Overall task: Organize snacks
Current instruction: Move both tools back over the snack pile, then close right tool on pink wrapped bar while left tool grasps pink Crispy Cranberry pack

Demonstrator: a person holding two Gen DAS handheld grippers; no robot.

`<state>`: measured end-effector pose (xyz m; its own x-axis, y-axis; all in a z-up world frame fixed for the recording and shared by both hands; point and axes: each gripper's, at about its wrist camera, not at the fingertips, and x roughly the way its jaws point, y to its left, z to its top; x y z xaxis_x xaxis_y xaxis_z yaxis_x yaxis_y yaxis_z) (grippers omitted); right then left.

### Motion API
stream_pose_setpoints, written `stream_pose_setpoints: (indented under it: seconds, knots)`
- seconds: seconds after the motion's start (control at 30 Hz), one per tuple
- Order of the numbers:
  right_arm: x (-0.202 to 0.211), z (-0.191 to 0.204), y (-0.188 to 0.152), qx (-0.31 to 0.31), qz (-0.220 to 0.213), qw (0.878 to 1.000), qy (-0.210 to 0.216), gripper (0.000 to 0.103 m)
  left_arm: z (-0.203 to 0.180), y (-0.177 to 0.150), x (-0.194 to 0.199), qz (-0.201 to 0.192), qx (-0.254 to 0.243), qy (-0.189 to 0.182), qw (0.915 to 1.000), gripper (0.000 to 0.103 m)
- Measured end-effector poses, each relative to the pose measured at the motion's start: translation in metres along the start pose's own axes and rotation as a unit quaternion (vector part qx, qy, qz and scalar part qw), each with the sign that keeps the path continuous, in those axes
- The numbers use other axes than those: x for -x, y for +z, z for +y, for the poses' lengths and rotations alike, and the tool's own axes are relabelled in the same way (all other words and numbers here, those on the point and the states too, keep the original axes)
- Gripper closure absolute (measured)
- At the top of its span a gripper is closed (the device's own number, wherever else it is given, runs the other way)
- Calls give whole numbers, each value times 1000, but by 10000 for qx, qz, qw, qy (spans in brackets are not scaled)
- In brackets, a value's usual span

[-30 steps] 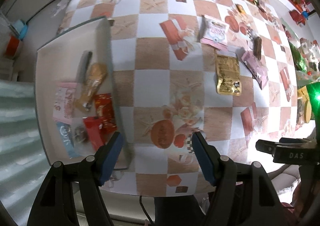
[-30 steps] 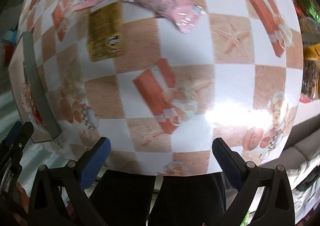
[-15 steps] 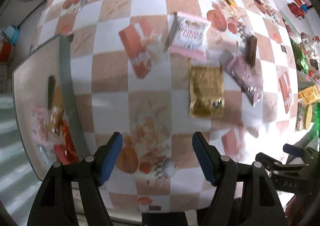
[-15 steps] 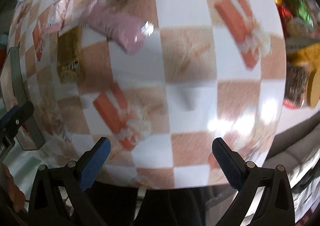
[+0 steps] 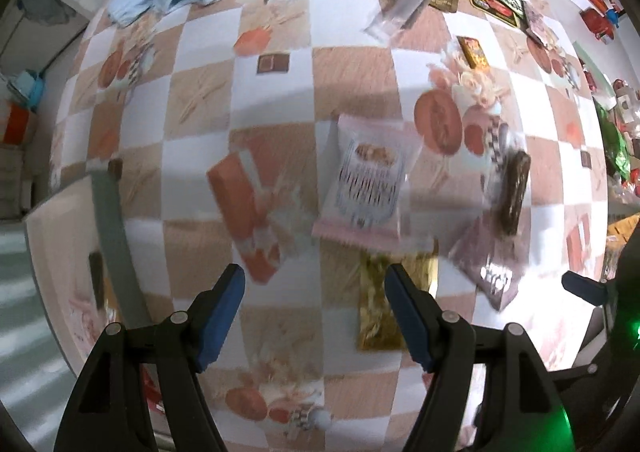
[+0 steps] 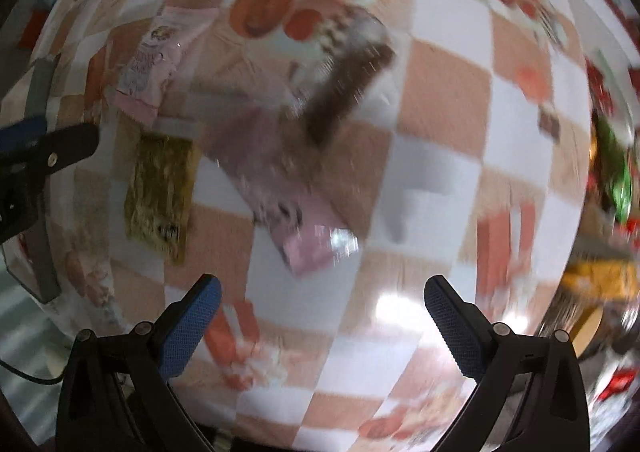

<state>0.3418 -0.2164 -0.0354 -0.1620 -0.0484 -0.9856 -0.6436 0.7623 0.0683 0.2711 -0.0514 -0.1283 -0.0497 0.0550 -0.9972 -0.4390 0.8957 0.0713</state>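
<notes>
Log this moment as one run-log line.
left hand-held gripper: open, empty, above gold packet | right hand-held gripper: open, empty, near pink packet | tray: left edge

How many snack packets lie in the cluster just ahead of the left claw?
4: a pink-edged white packet, a gold packet below it, a mauve packet to the right, a dark bar above that. Blur may hide more.

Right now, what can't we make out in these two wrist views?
- Gold packet: left view, print blurred; left gripper finger covers its edge.
- Tray: left view, contents smeared and cut off by the finger.
- Dark bar and pink packet: right view, motion blur hides labels.
</notes>
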Motion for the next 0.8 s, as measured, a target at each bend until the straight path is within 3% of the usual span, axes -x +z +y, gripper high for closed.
stream_pose_setpoints:
  seconds: [0.5,0.6,0.67,0.73,0.77,0.8]
  knots:
    - [-30,55,39,648,-296,9974,-80,1,-21,55,-45,179,-116,68,9997,25]
    - [-28,61,45,604,-385,9973,-155,11,-19,62,-46,129,-121,45,9998,25]
    - [-23,61,50,583,-421,9973,-163,25,-24,68,-45,77,-198,56,9998,30]
    - [-10,46,50,526,-483,9973,-142,40,-28,77,-43,69,-246,-67,9997,55]
    - [-7,46,51,493,-488,9975,-124,53,-31,78,-42,64,-286,-96,9995,58]
    - [-4,45,51,478,-503,9975,-130,57,-34,78,-41,57,-348,-22,9994,59]
